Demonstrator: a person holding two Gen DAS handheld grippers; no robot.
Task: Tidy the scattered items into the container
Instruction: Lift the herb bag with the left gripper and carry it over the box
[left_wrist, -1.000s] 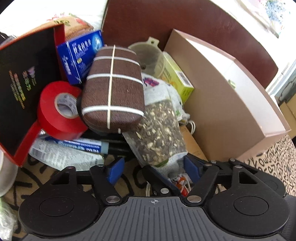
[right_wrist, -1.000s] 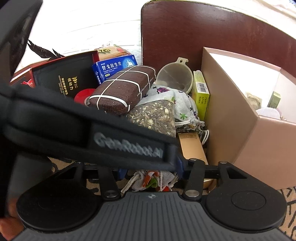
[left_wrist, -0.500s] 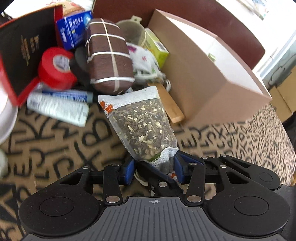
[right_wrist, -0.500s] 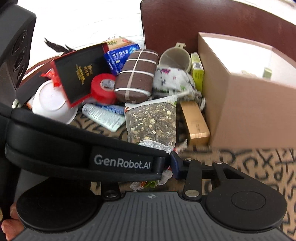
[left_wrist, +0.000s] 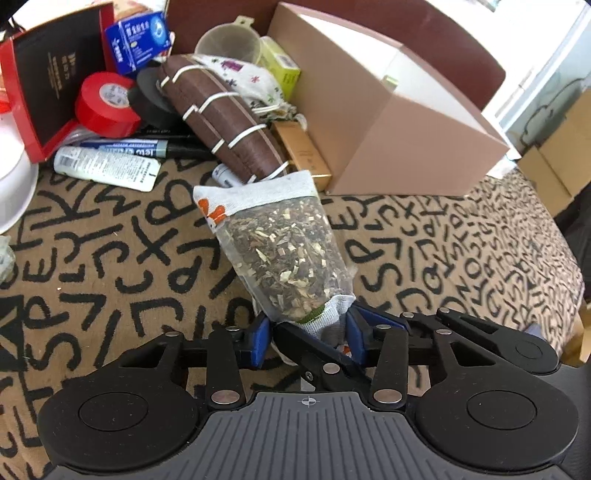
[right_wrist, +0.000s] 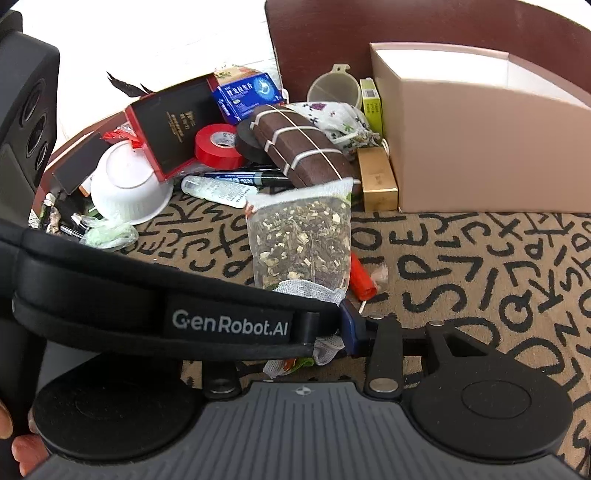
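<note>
My left gripper (left_wrist: 304, 326) is shut on the bottom seam of a clear herb sachet (left_wrist: 284, 254) and holds it up over the patterned tablecloth, in front of the pink box (left_wrist: 399, 122). In the right wrist view the sachet (right_wrist: 301, 240) hangs between the cameras, and the left gripper's strap covers the left finger of my right gripper (right_wrist: 314, 339). The sachet's lower end lies in that gripper's jaw area. The pile holds a brown banded case (left_wrist: 225, 118), red tape (left_wrist: 105, 103), a tube (left_wrist: 107, 168) and a gold box (left_wrist: 303, 151).
A red and black box (left_wrist: 48, 77), a blue medicine box (left_wrist: 138, 38), a plastic cup (left_wrist: 229, 42) and a floral pouch (left_wrist: 243, 75) lie behind the pile. A white bowl (right_wrist: 127, 184) sits at the left. A small red item (right_wrist: 362, 278) lies under the sachet. A dark chair back (right_wrist: 406, 33) stands behind the box.
My left gripper has pulled back and up from the pile with the herb sachet in it. The sachet now hangs over open tablecloth. The right gripper has drawn back too.
</note>
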